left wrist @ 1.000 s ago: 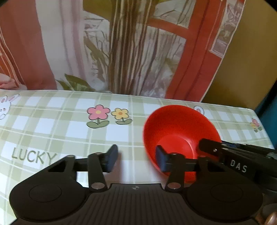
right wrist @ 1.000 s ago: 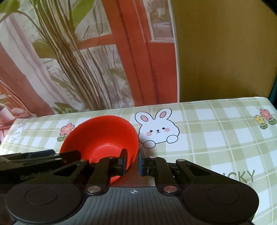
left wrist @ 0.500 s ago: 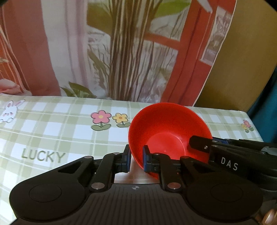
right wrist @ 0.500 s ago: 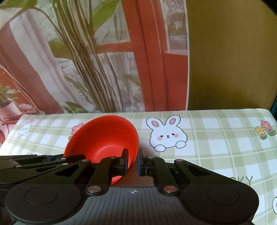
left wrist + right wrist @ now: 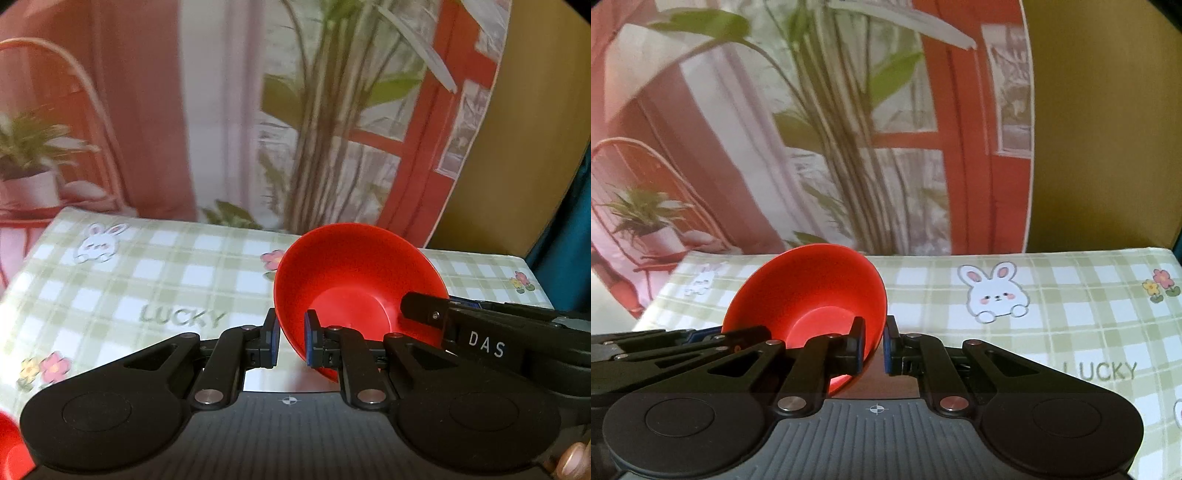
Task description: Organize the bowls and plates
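Red plastic bowl [image 5: 354, 280], one in full view, hangs tilted above the checked tablecloth [image 5: 177, 280] near its far edge, its rim pinched on opposite sides by two nearly closed grippers: left [image 5: 291, 338], right [image 5: 873, 345]. A second red piece [image 5: 9, 446] shows at one corner.

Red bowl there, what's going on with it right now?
A person is holding the red bowl with both handheld grippers at once. The left gripper is shut on the rim at one side, and the right gripper is shut on the rim at the opposite side. The bowl is tipped toward the cameras, empty inside, above the checked tablecloth. A sliver of another red object shows at the lower left edge of the left wrist view.
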Demonstrator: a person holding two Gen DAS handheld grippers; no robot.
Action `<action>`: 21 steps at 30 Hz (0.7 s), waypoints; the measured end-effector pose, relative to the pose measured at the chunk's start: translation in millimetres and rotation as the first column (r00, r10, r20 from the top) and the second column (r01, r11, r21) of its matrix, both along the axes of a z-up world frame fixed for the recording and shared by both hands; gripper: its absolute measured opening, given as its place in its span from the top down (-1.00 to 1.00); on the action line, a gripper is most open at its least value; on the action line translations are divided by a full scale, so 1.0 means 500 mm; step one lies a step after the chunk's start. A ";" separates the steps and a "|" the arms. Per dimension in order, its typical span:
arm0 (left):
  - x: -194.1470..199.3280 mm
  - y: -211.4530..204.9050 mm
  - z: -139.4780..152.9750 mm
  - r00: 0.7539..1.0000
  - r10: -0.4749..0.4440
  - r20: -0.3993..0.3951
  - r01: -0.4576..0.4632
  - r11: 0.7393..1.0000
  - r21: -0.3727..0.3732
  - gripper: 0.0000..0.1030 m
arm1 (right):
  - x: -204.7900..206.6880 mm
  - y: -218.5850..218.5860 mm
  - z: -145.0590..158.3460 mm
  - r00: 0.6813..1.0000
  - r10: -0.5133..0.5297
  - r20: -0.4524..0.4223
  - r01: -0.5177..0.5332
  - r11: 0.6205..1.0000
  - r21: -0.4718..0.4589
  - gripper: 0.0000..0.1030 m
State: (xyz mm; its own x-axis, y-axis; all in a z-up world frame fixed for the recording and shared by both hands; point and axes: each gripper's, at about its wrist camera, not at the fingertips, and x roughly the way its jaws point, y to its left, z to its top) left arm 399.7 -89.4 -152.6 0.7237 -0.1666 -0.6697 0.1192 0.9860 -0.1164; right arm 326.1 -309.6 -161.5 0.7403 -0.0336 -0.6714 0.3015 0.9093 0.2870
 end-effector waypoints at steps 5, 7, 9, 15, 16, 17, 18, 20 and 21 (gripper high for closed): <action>-0.049 0.039 0.016 0.999 0.037 -0.004 -0.037 0.999 0.012 0.71 | -0.023 0.064 0.022 0.999 0.017 0.029 -0.018 1.000 0.014 0.84; -0.068 0.056 0.022 0.999 0.048 -0.003 -0.048 0.999 0.013 0.71 | -0.034 0.089 0.032 0.999 0.030 0.040 -0.031 0.999 0.014 0.84; -0.087 0.072 0.028 0.998 0.060 0.001 -0.060 0.998 0.016 0.71 | -0.041 0.110 0.041 0.998 0.040 0.047 -0.041 0.999 0.011 0.85; -0.141 0.123 0.045 0.996 0.089 0.029 -0.090 0.996 0.018 0.71 | -0.060 0.175 0.067 0.995 0.071 0.076 -0.071 0.997 0.002 0.84; -0.149 0.130 0.048 0.995 0.097 0.035 -0.097 0.995 0.021 0.71 | -0.062 0.184 0.071 0.994 0.075 0.079 -0.076 0.997 0.002 0.84; -0.157 0.137 0.050 0.994 0.104 0.040 -0.105 0.994 0.027 0.71 | -0.064 0.194 0.074 0.993 0.080 0.083 -0.080 0.997 0.002 0.84; -0.166 0.144 0.052 0.993 0.109 0.044 -0.110 0.993 0.031 0.71 | -0.066 0.203 0.077 0.993 0.085 0.085 -0.086 0.996 0.005 0.84; -0.180 0.158 0.056 0.992 0.120 0.048 -0.122 0.992 0.029 0.71 | -0.069 0.223 0.083 0.991 0.096 0.089 -0.097 0.995 0.010 0.84; -0.188 0.168 0.058 0.991 0.126 0.049 -0.127 0.992 0.025 0.71 | -0.071 0.233 0.085 0.991 0.101 0.091 -0.102 0.995 0.012 0.84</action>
